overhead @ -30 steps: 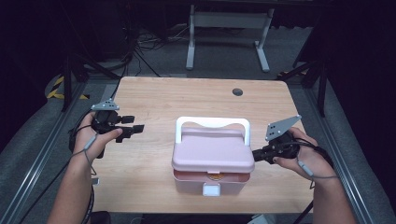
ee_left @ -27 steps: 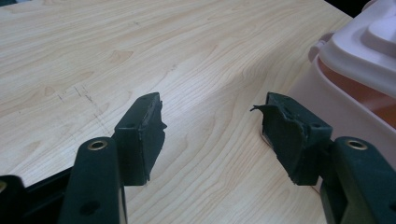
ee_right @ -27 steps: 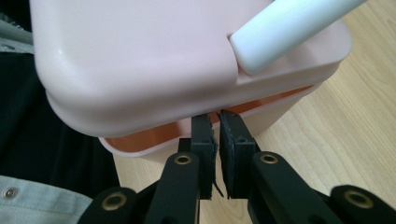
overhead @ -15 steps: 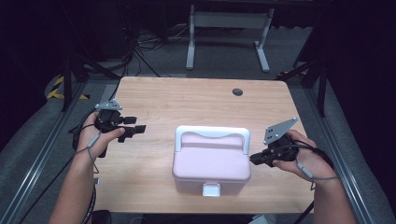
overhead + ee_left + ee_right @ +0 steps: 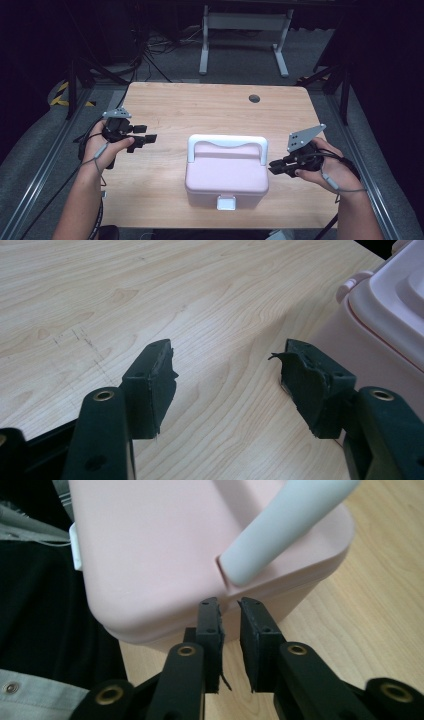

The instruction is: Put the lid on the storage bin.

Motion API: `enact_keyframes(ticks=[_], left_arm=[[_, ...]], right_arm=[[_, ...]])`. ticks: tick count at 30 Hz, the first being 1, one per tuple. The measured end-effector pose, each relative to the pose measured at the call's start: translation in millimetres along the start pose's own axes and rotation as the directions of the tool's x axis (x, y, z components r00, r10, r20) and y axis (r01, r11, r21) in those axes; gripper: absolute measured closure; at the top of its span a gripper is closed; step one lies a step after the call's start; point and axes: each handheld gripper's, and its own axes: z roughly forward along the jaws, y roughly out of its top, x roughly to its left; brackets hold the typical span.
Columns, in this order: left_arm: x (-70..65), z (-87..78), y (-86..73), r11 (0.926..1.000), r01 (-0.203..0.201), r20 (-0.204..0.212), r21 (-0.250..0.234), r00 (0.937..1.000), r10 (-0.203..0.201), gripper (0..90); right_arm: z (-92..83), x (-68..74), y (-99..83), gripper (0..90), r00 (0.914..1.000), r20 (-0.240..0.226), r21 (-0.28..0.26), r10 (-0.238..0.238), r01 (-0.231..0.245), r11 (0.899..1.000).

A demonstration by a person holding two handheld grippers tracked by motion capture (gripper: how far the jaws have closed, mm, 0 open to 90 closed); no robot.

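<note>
A pink box (image 5: 227, 172) with a white handle (image 5: 227, 142) and a white front latch (image 5: 226, 202) sits closed on the wooden table (image 5: 200, 105), near its front edge. My left gripper (image 5: 150, 138) hovers open to the box's left, well apart from it; in the left gripper view (image 5: 227, 375) bare wood lies between the jaws and the box (image 5: 390, 315) is at the right edge. My right gripper (image 5: 272, 167) points at the box's right side, jaws nearly together with nothing between them. In the right gripper view (image 5: 230, 607) it sits just short of the box (image 5: 150, 555), below the handle (image 5: 285, 525).
A dark round hole (image 5: 254, 98) marks the table's far right. Beyond the table stand a grey metal frame (image 5: 245, 22) and floor cables (image 5: 150, 65). Bare wood stretches behind and left of the box.
The box's raised lid has come down and it now looks closed. My right gripper has dropped slightly toward the front. The left gripper has barely moved.
</note>
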Motion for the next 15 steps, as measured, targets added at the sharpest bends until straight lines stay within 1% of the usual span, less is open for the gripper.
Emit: enact_keyframes(ticks=[1,4,5,6,8,9,10,12,15], left_arm=[[0.2,-0.5,-0.6,1.0,0.002,-0.002,-0.002,1.0,-0.002,38.4],[1.4,-2.1,-2.3,1.0,0.002,-0.007,-0.003,1.0,-0.002,38.1],[2.0,-3.3,-3.6,1.0,0.002,-0.018,0.0,0.9998,-0.002,38.1],[2.4,-3.9,-4.7,1.0,0.008,-0.016,0.0,0.9998,-0.008,38.0],[3.5,-5.7,-6.8,0.9999,0.013,-0.029,0.005,0.9995,-0.013,37.9],[3.5,-5.7,-6.8,0.9999,0.013,-0.029,0.005,0.9995,-0.013,37.8],[4.3,-6.3,-7.9,0.9999,0.014,-0.029,0.003,0.9995,-0.014,37.8],[4.9,-7.6,-8.8,0.9999,0.012,-0.04,0.004,0.9991,-0.012,37.8],[4.2,-9.0,-10.0,0.9997,0.023,-0.039,0.0,0.999,-0.023,37.5]], right_arm=[[-1.4,-1.4,-0.3,75.0,1.0,0.003,-0.017,0.007,-0.007,1.0],[-5.9,-5.6,-0.9,70.6,0.999,0.038,-0.054,0.021,-0.019,0.998],[-6.8,-7.1,-1.1,68.8,0.9987,0.046,-0.068,0.019,-0.016,0.998],[-8.9,-9.7,-1.7,68.0,0.9976,0.066,-0.085,0.022,-0.016,0.996],[-11.6,-13.3,-2.6,66.2,0.9956,0.087,-0.104,0.035,-0.026,0.994],[-13.3,-15.7,-3.3,64.2,0.9941,0.101,-0.117,0.039,-0.027,0.993],[-13.3,-15.7,-3.3,64.2,0.9941,0.101,-0.117,0.039,-0.027,0.993],[-15.8,-20.5,-5.3,62.3,0.9905,0.132,-0.134,0.039,-0.021,0.991],[-19.3,-28.7,-9.7,60.0,0.9844,0.165,-0.151,0.061,-0.036,0.988]])
